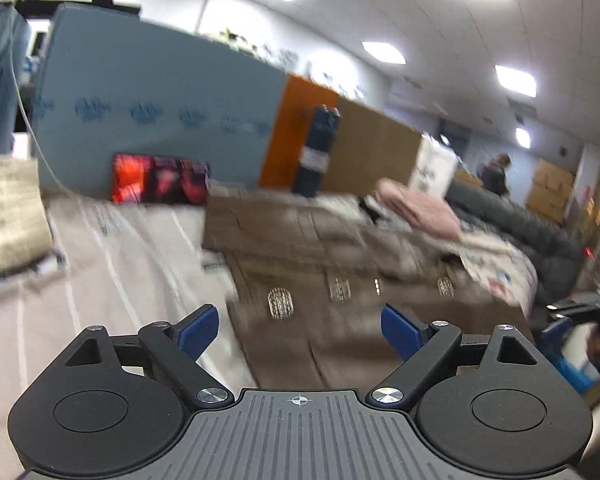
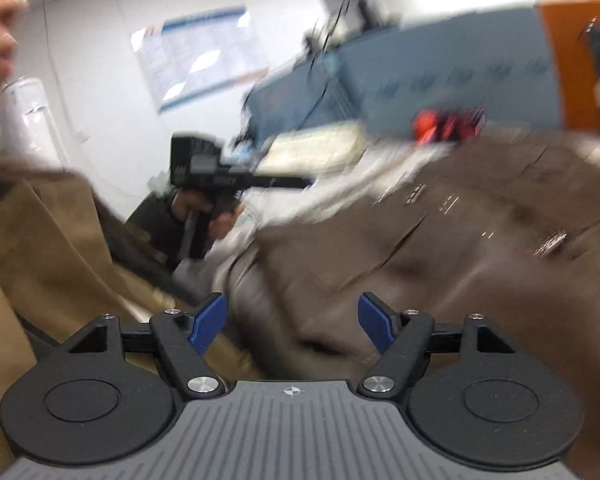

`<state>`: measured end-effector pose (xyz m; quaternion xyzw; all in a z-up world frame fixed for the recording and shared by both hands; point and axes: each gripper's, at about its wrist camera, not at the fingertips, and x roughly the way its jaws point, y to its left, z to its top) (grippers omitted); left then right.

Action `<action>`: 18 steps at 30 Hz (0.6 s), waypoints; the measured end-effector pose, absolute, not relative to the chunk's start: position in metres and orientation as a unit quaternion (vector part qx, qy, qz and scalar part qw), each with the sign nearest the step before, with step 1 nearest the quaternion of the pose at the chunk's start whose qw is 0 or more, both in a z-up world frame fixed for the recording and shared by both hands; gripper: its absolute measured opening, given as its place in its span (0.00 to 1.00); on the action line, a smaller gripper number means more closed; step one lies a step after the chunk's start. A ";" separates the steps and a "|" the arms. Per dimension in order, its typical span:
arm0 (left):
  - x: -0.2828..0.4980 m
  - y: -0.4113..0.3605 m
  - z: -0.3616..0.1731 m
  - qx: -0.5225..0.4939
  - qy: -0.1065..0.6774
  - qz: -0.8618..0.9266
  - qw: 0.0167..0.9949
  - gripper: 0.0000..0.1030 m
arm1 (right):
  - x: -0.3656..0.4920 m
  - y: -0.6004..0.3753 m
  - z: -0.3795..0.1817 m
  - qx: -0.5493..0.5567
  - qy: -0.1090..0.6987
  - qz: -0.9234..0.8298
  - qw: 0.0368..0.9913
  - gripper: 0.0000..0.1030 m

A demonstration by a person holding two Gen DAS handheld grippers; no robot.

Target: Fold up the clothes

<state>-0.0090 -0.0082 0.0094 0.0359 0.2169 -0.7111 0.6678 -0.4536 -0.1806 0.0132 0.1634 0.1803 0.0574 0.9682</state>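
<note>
A brown garment [image 1: 340, 264] lies spread across the surface [image 1: 112, 256], a pile of pink and grey clothes [image 1: 420, 208] at its far right. The left gripper [image 1: 300, 328] and the right gripper [image 2: 292, 322] hover over it, fingers spread, pinching nothing.

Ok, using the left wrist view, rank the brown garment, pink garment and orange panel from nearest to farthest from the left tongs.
1. Brown garment, just ahead of the left tongs.
2. Pink garment, farther back, right.
3. Orange panel, at the back, upright.
</note>
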 end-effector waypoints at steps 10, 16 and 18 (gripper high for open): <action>-0.020 -0.091 -0.007 0.174 0.261 -0.702 0.640 0.89 | -0.452 -0.255 0.009 0.160 0.171 -0.164 0.958 0.83; -0.020 -0.099 -0.022 0.201 0.282 -0.682 0.644 0.88 | -0.413 -0.310 -0.008 0.245 0.212 -0.164 0.932 0.78; -0.021 -0.101 -0.026 0.213 0.282 -0.674 0.649 0.88 | -0.401 -0.318 -0.016 0.243 0.236 -0.170 0.925 0.68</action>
